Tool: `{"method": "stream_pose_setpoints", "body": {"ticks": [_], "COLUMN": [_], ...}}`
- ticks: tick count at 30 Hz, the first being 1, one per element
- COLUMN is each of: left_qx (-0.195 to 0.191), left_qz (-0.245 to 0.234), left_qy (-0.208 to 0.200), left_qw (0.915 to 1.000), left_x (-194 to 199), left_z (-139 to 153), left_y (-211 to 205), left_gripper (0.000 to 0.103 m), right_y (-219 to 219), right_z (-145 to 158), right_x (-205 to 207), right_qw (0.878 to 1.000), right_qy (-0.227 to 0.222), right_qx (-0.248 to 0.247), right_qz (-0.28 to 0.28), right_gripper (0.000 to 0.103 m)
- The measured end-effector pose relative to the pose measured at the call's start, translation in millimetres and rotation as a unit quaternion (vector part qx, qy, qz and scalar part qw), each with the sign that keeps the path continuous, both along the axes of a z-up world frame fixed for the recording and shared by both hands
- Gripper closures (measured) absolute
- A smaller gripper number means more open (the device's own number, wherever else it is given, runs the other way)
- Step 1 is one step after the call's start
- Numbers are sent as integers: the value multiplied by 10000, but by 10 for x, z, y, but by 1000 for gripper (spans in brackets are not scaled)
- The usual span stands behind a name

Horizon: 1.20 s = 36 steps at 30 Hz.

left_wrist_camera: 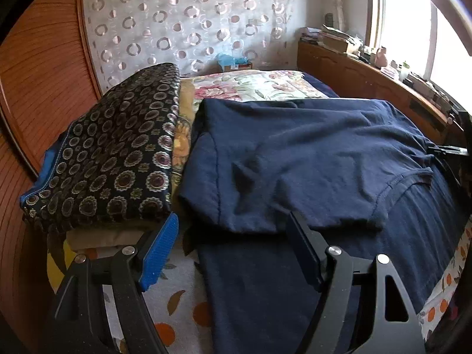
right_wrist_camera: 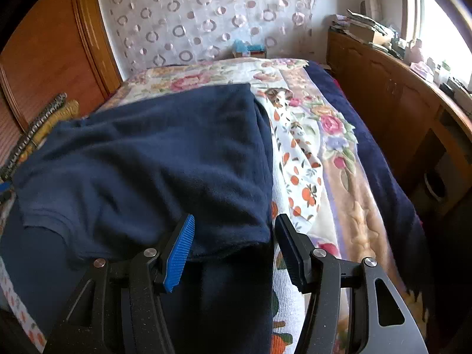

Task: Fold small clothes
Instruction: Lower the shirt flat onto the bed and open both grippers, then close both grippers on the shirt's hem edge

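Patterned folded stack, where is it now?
Left wrist view, left side: the patterned folded stack sits on the bed, beside the navy garment.

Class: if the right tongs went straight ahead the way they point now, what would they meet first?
Most likely the navy shirt: its folded edge lies right between the open right tongs. Depth is unclear, so they might skim just above it.

Bed (right_wrist_camera: 339, 183) covered w/ floral blanket. Dark circle-patterned cushion (left_wrist_camera: 112, 153) seen at left, near wooden wardrobe (left_wrist_camera: 44, 73). Ring-patterned curtain (left_wrist_camera: 188, 17) hung behind. Cluttered wooden cabinet (right_wrist_camera: 392, 97) under window (left_wrist_camera: 413, 23).
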<state>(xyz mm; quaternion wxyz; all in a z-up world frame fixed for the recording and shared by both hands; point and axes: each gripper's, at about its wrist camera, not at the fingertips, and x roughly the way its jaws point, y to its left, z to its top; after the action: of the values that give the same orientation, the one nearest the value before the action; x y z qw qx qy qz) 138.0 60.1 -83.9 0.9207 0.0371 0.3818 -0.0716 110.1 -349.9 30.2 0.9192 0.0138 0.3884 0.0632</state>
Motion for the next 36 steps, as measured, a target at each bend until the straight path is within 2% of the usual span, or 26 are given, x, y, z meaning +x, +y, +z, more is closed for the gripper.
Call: {"method": "stream_pose_setpoints", "body": {"ticks": [8, 11, 14, 16, 23, 26, 27, 28, 29, 30, 32, 34, 36], "left_qx": [-48, -67, -236, -211, -206, -26, 44, 61, 45, 34, -18, -86, -114], "left_qz": [79, 98, 10, 22, 85, 99, 82, 52, 32, 44, 53, 46, 32], "left_qy": [63, 97, 226, 237, 183, 165, 149, 115, 36, -15, -140, -291, -386], "left_qw": [9999, 9999, 9995, 9995, 9996, 9998, 9998, 9999, 10000, 10000, 9999, 9995, 9992], "left_x": [113, 148, 194, 204, 242, 259, 263, 258, 243, 230, 194, 148, 114], "left_z": [-78, -99, -137, -154, -116, -94, -83, -70, -33, -5, 69, 163, 229], "left_y": [12, 4, -14, -23, -34, -64, -83, -96, -106, -108, -105, -104, -105], "left_gripper": [28, 38, 58, 70, 72, 99, 99, 99, 99, 99, 99, 100, 100], "right_y": [67, 32, 28, 38, 22, 12, 24, 36, 55, 66, 57, 48, 33], "right_z": [1, -34, -47, -64, -54, -47, -35, -18, 3, 15, 59, 101, 134], "right_x": [-15, -19, -16, -19, -24, -12, -10, -16, -24, -32, -48, -66, -94], "right_qw": [9997, 9997, 9996, 9996, 9995, 9995, 9993, 9991, 9987, 9984, 9984, 9982, 9978], "right_qy": [-42, -52, -52, -54, -61, -38, -49, -84, -129, -172, -258, -345, -432], "right_qx": [-240, -238, -265, -271, -292, -274, -329, -365, -406, -449, -371, -290, -216], "right_qz": [48, 60, 63, 60, 70, 124, 159, 219, 291, 289, 332, 403, 461], "right_gripper": [44, 44, 44, 44, 44, 44, 44, 48, 57, 62, 82, 92, 94]}}
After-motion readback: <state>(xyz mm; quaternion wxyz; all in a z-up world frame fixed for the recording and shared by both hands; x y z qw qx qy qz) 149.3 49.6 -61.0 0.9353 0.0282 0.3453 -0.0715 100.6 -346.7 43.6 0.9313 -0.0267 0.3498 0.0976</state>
